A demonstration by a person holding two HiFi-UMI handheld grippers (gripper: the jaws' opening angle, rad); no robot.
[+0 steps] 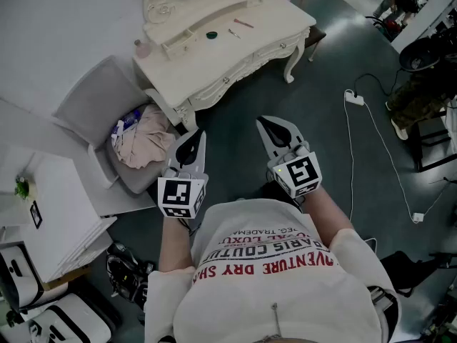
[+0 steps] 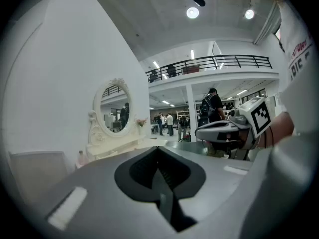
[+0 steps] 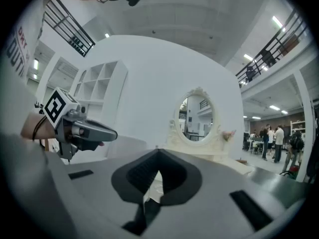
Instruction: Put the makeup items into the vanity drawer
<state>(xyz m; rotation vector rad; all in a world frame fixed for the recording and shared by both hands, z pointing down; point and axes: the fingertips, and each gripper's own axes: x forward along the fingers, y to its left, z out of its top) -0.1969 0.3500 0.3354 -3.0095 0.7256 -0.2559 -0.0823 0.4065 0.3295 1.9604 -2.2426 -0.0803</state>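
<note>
Left gripper (image 1: 191, 145) and right gripper (image 1: 274, 128) hang clenched, empty, well short of makeup items (image 1: 242, 23) on the vanity (image 1: 214, 64).

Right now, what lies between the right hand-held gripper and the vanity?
Only bare dark floor, in the head view; the right hand-held gripper hangs short of the vanity.

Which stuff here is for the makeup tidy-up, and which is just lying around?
For the job: vanity table, pink stick, small green round thing, pink bottle.
Just lying around: chair, heap of clothes, power strip.
</note>
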